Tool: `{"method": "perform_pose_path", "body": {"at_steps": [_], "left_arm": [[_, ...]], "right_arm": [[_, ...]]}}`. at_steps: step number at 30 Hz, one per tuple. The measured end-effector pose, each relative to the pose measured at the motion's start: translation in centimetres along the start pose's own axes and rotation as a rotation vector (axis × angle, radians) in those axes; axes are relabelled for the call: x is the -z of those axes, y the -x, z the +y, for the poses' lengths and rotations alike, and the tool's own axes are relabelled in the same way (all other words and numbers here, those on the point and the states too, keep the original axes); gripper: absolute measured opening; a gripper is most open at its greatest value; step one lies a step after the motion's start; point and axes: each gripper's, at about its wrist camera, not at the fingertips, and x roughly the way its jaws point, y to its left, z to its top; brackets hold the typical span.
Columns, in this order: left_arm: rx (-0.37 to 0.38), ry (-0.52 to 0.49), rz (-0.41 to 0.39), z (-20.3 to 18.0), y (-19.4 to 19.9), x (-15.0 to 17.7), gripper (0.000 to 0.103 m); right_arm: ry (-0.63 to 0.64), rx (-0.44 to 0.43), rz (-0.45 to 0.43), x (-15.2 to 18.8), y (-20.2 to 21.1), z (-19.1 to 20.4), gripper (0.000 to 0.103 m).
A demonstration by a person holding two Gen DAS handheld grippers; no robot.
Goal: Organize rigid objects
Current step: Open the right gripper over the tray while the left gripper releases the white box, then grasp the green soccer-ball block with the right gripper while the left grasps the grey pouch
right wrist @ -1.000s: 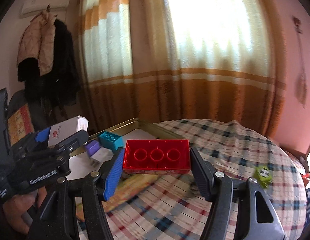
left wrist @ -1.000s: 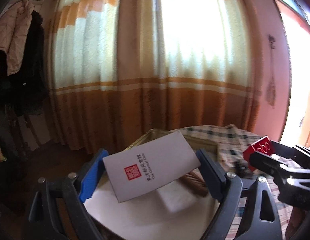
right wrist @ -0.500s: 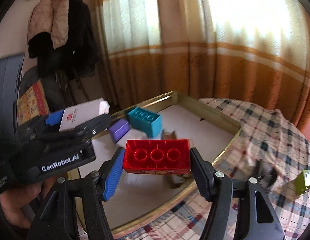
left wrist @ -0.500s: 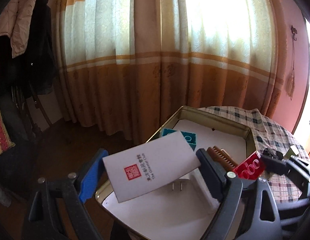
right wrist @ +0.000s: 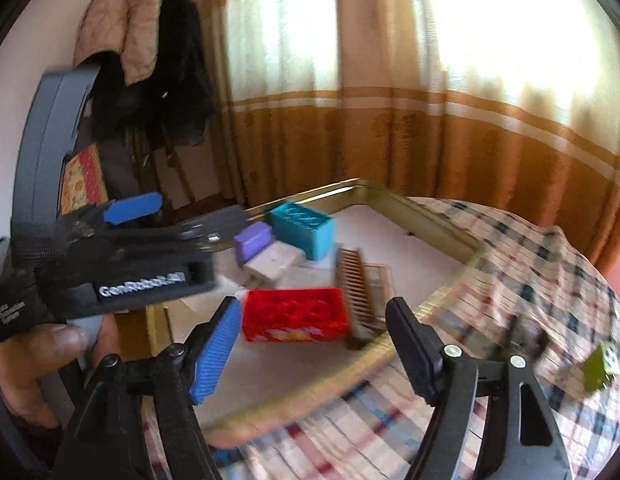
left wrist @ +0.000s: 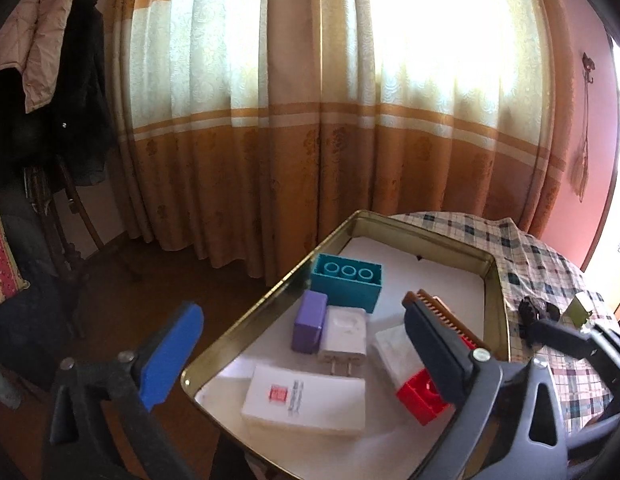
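My left gripper hangs over the near corner of the gold metal tray, its jaws opening with nothing between them. Just beneath it the white box with a red seal lies on the tray floor. The red brick rests in the tray too, blurred, in front of my right gripper. That gripper's jaws are opening and its pads stand clear of the brick. The left wrist view shows the red brick partly behind my black finger. My left gripper also shows at the left of the right wrist view.
In the tray lie a teal brick, a purple block, a white charger and a brown comb. On the checked tablecloth sits a small green object. A hand holds the left gripper. Curtains hang behind.
The white box has left my left gripper and now lies in the tray. The red brick has come free of my right gripper's pads. Both pairs of jaws stand wider, and both views tilt lower.
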Motion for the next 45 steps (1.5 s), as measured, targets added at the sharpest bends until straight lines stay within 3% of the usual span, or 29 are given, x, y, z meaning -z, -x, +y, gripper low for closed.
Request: {"method": "perform_pose_path", "body": {"at_steps": [8,11,14,18,23,33,38,43,45], "left_arm": [[0.066,-0.022,-0.011,-3.6,1.7,-0.3,0.103],[0.132,-0.060,-0.020,-6.5,2.6,-0.7,0.103],[0.207,-0.113,-0.004,-10.4,2.5,-0.8,0.103],[0.255,-0.177,0.046,-15.2,0.9,-0.5,0.103],[0.280,-0.238,0.121,-20.1,-2.1,0.4,0.103],[0.283,-0.309,0.206,-24.4,-6.0,1.5,0.103],[0.308,-0.330,0.237,-25.4,-7.1,2.2,0.103],[0.317,-0.331,0.246,-26.0,-7.6,2.0,0.101],[0.300,-0.373,0.245,-26.6,-7.9,2.1,0.087]], "right_arm": [[-0.134,0.202,0.005,1.8,4.1,-9.5,0.076],[-0.241,0.338,0.012,2.6,5.6,-14.4,0.076],[-0.318,0.422,0.025,3.2,6.4,-18.0,0.076],[-0.354,0.467,0.077,3.6,5.8,-20.9,0.076],[-0.371,0.465,0.139,3.7,3.9,-22.4,0.076],[-0.387,0.449,0.236,4.0,1.7,-24.2,0.072],[-0.400,0.419,0.283,4.2,0.8,-24.5,0.059],[-0.381,0.422,0.298,4.3,0.4,-24.2,0.040],[-0.366,0.429,0.304,4.2,0.2,-23.9,0.035]]}}
